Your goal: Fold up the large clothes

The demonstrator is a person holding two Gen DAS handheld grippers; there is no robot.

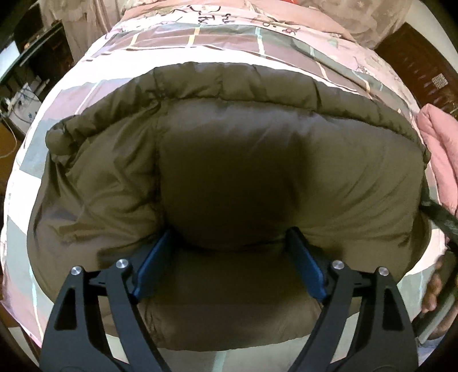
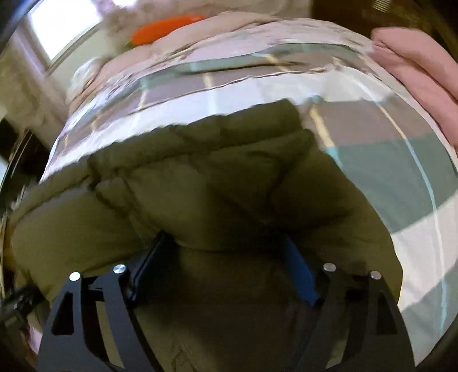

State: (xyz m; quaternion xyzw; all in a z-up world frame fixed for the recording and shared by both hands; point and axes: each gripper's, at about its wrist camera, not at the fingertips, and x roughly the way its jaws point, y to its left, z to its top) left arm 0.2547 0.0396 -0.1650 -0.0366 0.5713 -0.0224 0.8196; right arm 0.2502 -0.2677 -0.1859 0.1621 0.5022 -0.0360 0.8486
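Right now my left hand-held gripper [image 1: 229, 246] has its blue-padded fingers [image 1: 306, 266] spread wide, and a bulging fold of the puffy olive-brown quilted down jacket [image 1: 229, 160] sits between them, its padding swelling over the tips. Whether the pads actually press into the fabric I cannot tell. Ahead of this hand-held gripper the jacket's stitched edge curves across the bed's pink, grey and white checked bedspread [image 1: 200, 37]. Off to its right lies a folded pink padded garment [image 1: 438, 148], and at the lower right edge my other hand [image 1: 435, 289] shows.

Likewise my right hand-held gripper [image 2: 226, 246] is spread, with the same jacket [image 2: 214, 177] heaped between and over its fingers [image 2: 300, 274]; this view is blurred. Beyond it the bedspread [image 2: 400, 177] runs on, the pink garment [image 2: 415, 65] sits to the far right, and an orange carrot-shaped cushion [image 2: 166, 27] lies further ahead to the left.
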